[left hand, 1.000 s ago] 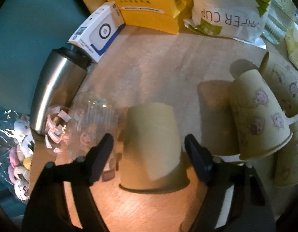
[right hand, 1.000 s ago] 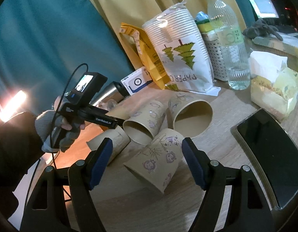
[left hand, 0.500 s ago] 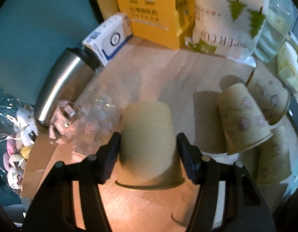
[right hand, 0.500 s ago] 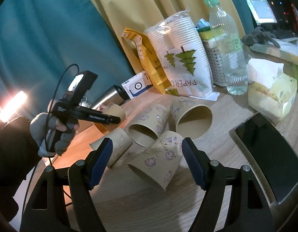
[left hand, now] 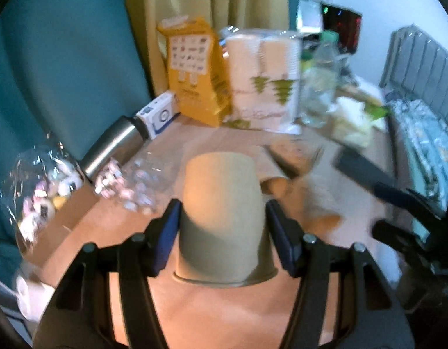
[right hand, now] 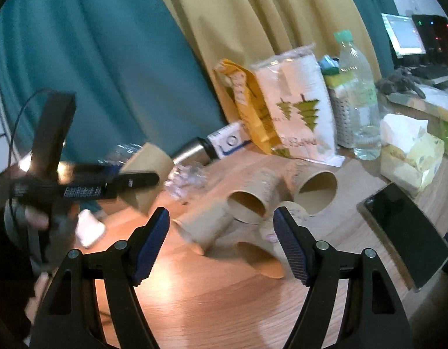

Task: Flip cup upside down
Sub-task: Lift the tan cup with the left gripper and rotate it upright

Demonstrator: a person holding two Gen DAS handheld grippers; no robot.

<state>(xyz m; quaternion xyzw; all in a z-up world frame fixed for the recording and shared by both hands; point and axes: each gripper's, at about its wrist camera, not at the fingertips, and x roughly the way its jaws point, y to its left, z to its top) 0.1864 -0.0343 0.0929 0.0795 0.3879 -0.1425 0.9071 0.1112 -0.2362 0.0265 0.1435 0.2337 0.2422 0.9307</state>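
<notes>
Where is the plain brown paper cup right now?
The plain cup is clamped in the left hand-held gripper; the right wrist view shows it lifted off the table, left of the lying cups, near the steel flask.

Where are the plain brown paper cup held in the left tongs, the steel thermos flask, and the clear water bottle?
Plain brown paper cup (left hand: 224,212): left wrist view, middle of its side wall.
Steel thermos flask (left hand: 113,145): left wrist view, its metal body.
Clear water bottle (right hand: 362,104): right wrist view, its body.
</notes>
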